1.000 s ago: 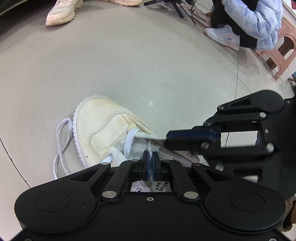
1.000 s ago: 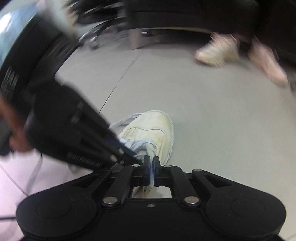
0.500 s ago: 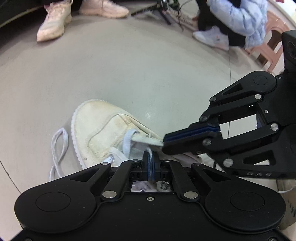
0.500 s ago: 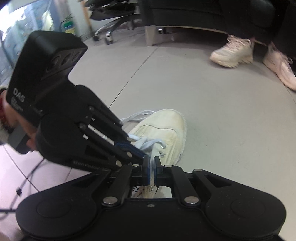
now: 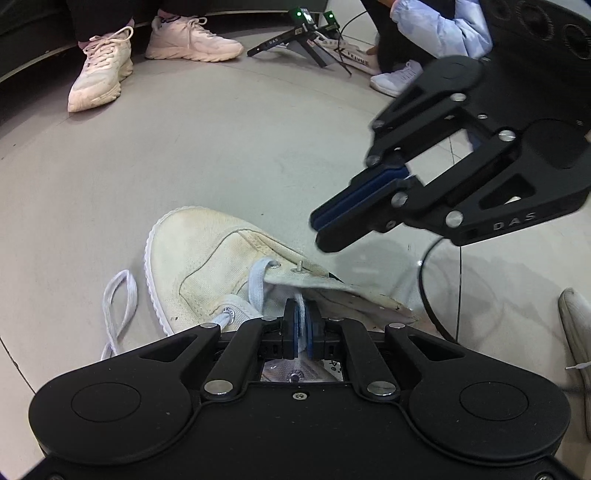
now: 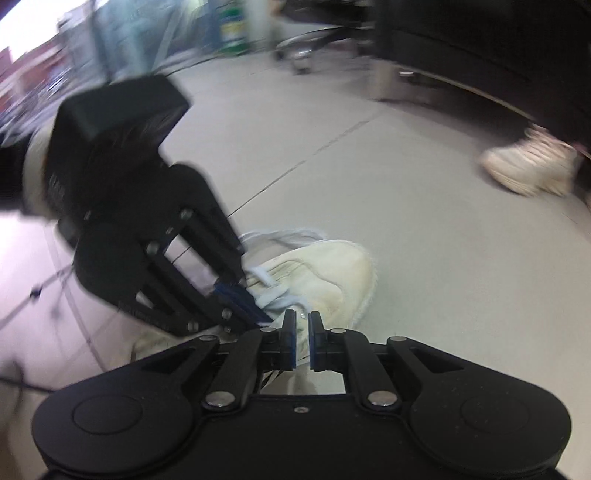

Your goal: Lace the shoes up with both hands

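Tool, left [image 5: 303, 326]: black linkage frame, blue pads, closed on a strand of the white shoelace [image 5: 302, 314] directly over the throat of the shoe. Seen from the right wrist view, this left tool [image 6: 258, 317] reaches in from the left, its tips at the laces.

Tool, right [image 5: 325, 230]: same build, pads pressed together with nothing visible between them, hanging in the air above and to the right of the shoe, clear of it. In its own view the right tool [image 6: 303, 339] shows a narrow gap between the pads; picture blurred.

Canvas shoe [image 5: 207, 269]: cream, white rubber sole, toe pointing away, lying on the floor [image 5: 221, 155]. Lace passes through the first eyelet pair; eyelet flap on the right folded outward.

Lace loop [image 5: 118, 299]: loose on the floor just left of the sole.

Background: pale sneakers [image 5: 99, 74] on a person's feet; black tripod legs [image 5: 295, 40]; a crouched person's light-blue sleeve [image 5: 436, 26].
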A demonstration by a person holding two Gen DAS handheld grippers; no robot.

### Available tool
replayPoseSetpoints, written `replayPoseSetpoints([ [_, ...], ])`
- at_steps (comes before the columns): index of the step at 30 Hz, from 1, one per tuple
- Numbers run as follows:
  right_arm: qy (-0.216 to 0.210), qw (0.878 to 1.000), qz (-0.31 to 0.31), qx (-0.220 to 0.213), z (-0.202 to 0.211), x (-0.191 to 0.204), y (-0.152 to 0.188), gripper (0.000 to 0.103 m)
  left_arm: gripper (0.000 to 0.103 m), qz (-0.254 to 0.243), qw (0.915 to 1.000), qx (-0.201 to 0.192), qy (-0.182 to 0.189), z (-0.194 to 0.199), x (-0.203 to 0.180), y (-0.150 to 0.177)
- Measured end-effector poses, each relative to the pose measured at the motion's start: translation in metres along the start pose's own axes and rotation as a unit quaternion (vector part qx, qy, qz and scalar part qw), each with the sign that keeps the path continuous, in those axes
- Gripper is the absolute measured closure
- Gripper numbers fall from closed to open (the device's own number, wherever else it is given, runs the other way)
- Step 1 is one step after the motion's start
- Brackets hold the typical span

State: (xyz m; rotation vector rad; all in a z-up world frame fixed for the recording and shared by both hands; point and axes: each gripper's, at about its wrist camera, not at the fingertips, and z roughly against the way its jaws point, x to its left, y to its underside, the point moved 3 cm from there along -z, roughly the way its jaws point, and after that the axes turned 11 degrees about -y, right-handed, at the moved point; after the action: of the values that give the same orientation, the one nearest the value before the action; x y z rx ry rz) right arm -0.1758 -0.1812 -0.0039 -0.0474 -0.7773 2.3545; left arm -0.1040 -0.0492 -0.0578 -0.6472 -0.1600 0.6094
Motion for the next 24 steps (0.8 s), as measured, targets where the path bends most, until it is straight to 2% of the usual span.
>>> replayPoseSetpoints([
  [4,-0.024,0.999,0.024,0.023,-0.008,-0.009,-0.002,0.095,0.099,-0.006,1.0,-0.006,0.001,-0.001,0.0,0.003],
  [6,-0.045,0.998,0.037,0.028,-0.01,-0.013,-0.005,0.09,0.099,-0.009,0.9999,-0.009,0.002,-0.001,0.0,0.004],
  [14,-0.099,0.992,0.064,0.045,-0.012,-0.022,-0.013,0.089,0.099,-0.01,0.9998,-0.014,0.014,-0.003,0.002,0.006],
  [20,-0.156,0.986,0.04,0.05,-0.016,-0.036,-0.02,0.089,0.099,-0.015,0.9995,-0.02,0.022,-0.004,0.002,0.009],
  [24,-0.194,0.98,0.001,0.054,-0.023,-0.041,-0.021,0.082,0.099,-0.013,0.9994,-0.019,0.025,-0.004,0.004,0.01],
])
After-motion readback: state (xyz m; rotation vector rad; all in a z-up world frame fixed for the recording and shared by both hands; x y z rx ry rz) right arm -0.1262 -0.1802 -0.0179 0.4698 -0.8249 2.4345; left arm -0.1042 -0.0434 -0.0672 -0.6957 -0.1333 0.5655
